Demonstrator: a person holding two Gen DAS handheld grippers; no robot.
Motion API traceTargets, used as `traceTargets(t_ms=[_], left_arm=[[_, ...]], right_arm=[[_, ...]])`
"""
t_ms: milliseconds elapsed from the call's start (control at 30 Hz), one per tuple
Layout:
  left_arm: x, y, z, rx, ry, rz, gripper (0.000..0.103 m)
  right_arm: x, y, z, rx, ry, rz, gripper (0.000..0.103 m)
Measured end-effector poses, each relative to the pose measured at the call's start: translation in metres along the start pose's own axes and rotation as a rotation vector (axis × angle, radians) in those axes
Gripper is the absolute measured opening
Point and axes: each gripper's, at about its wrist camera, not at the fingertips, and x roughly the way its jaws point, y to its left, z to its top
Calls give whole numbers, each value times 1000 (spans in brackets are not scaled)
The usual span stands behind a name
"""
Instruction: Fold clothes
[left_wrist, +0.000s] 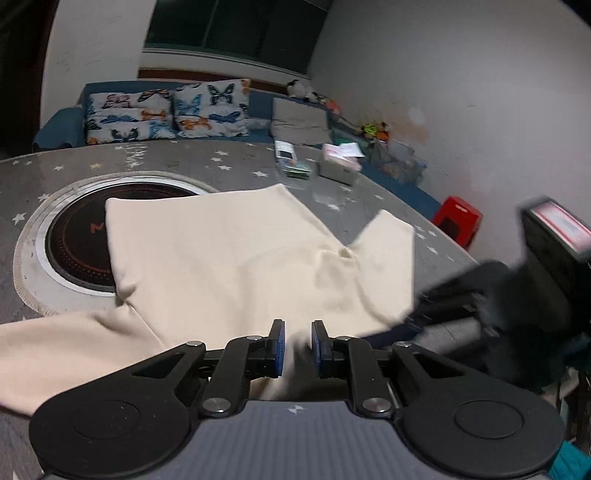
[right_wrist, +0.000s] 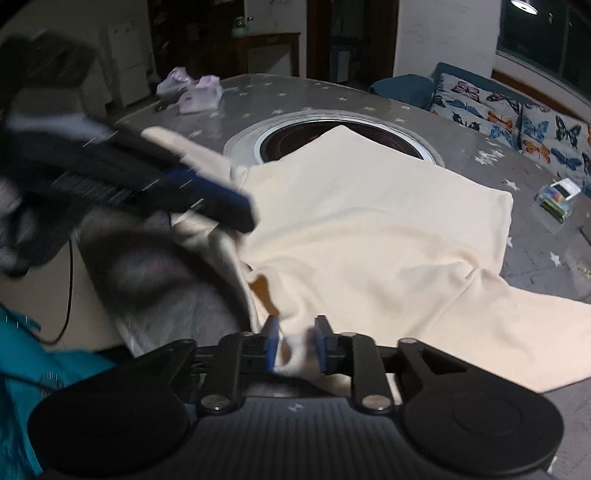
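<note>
A cream garment (left_wrist: 229, 254) lies spread on the grey star-patterned table (left_wrist: 177, 158), its far part over the round black cooktop (left_wrist: 74, 236). My left gripper (left_wrist: 297, 347) sits at the garment's near edge, its blue pads shut on a bunched fold of cloth. In the right wrist view the same cream garment (right_wrist: 369, 221) stretches ahead, and my right gripper (right_wrist: 296, 345) is shut on a pinch of its near edge. Each gripper shows blurred in the other's view: the right gripper (left_wrist: 436, 310) at the garment's right side, the left gripper (right_wrist: 221, 201) at its left side.
Small boxes and packets (left_wrist: 338, 164) lie at the table's far right, and purple bags (right_wrist: 192, 92) at its far left. A sofa with butterfly cushions (left_wrist: 166, 110) runs behind the table. A red stool (left_wrist: 458, 218) stands by the wall. Teal fabric (right_wrist: 22, 373) and a cable are near me.
</note>
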Motion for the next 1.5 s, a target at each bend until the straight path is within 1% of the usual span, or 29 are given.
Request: traceTargets(t_ms=[67,133,200,267,300,333,367,467,533,633,733,800,833,933,1000,1100,1133,1233,1333,1433,1500], left_arm=[[2,8,7,-46,-25,-5,17],[8,13,12,-66,-27,4,17],[16,15,9,-69,6,-1,16],[22,12,3,-53,33,-4,16],[24,11,0,-45,44,-4,16],[27,12,-3,-47,54,-2,16],[30,13,-6,-55,64,0,16],[36,18,-13,-62,86,23,16],[37,22,-17,-72,87,20,16],[37,25,-16,-84,88,17,16],[34,25,-11,-77,81,33,19],[31,26,-6,-74,61,43,20],[29,27,-3,-73,51,48,20],[33,36,6,-88,25,89,22],[38,44,9,-114,24,110,22],[40,54,7,-128,28,156,22],[40,58,6,-135,32,173,22],[29,75,2,-173,21,198,22],[20,89,5,-229,15,188,22],[23,87,15,-208,-6,191,23],[34,85,22,-183,-7,213,24]], right_arm=[[-1,3,-2,-16,1,-11,27],[-2,6,-4,-33,3,-22,27],[-1,8,-5,-44,12,-26,29],[3,10,-6,-50,26,-25,29],[3,11,-7,-55,27,-28,27],[2,14,-8,-62,23,-39,22],[1,14,-8,-63,19,-45,7],[-14,14,-9,-63,-26,-65,5],[-21,16,-11,-64,-16,-52,5],[-17,19,-20,-81,44,-32,4],[-21,11,-19,-48,40,-1,6],[-32,1,-10,-14,3,13,17],[-35,-3,-7,-6,-12,5,19],[-32,-25,8,32,-57,-88,22],[-24,-41,16,70,-75,-147,22],[-3,-62,20,121,-83,-193,22],[5,-68,21,134,-72,-207,22],[19,-86,10,177,-19,-255,22],[9,-90,1,193,-23,-241,23],[1,-92,2,197,-38,-248,23],[1,-96,8,212,-55,-249,24]])
